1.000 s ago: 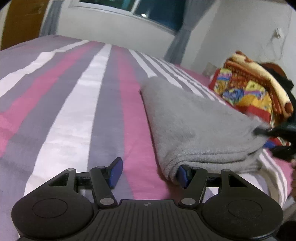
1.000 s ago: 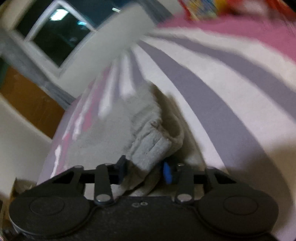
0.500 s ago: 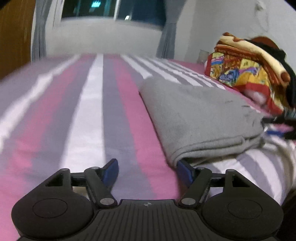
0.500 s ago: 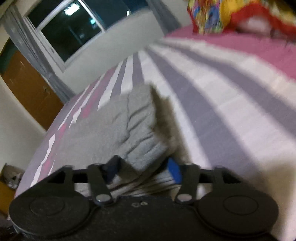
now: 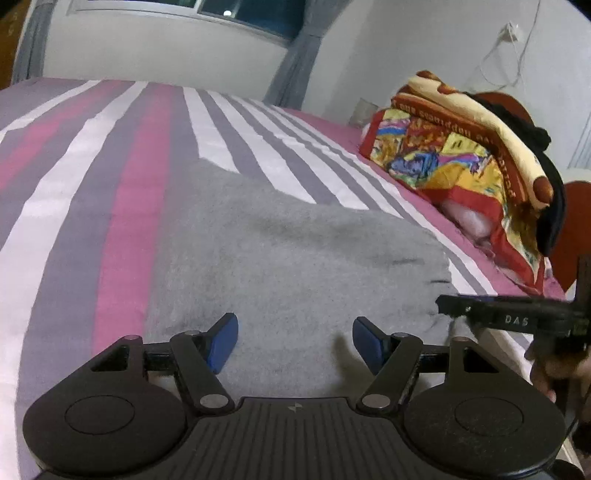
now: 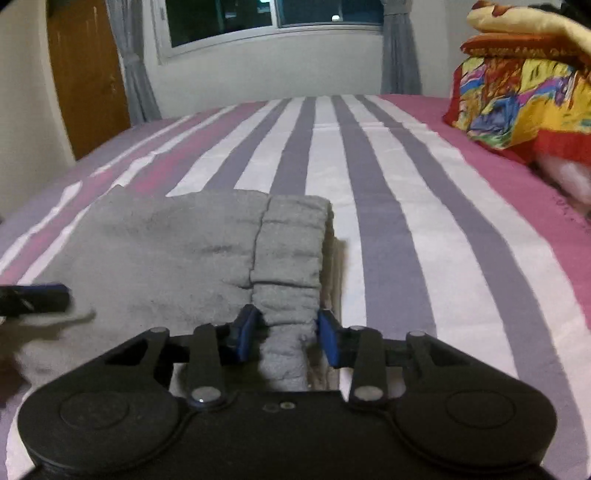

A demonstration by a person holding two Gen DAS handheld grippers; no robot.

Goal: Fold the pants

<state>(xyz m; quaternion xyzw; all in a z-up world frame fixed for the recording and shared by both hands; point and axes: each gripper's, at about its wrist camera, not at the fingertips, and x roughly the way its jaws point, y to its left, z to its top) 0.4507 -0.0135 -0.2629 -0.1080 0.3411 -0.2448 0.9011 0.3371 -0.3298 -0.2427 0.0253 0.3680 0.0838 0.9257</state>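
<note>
Striped in pink, grey and white, the bed (image 6: 388,206) fills both views, with a dark window (image 6: 273,14) and grey curtains on the wall beyond it and a wooden door (image 6: 86,74) off to one side. Folded grey pants (image 5: 288,258) lie flat on the bed, and everything is happening around them.

Over to the left gripper (image 5: 294,341): it hangs above the near part of the pants, tilted downward, its blue pads spread wide with only flat grey cloth showing beneath the gap. Neither pad pinches anything, so those jaws stand apart and empty.

Now the right gripper (image 6: 286,338): it is angled down at the waistband end of the pants, sitting level, and the ribbed grey band runs straight between its blue fingers (image 6: 243,332). Its jaws have just been closing, and they are narrow now. The pads sit at either side of the band; whether they actually press on it I cannot tell.

From the left wrist view, the right gripper shows as a black bar at the far edge of the pants, with a bit of the person's hand (image 5: 554,365) below it.

Beyond the pants, at the head of the bed, sits a pile of bright red, yellow and blue bedding (image 5: 461,162).
</note>
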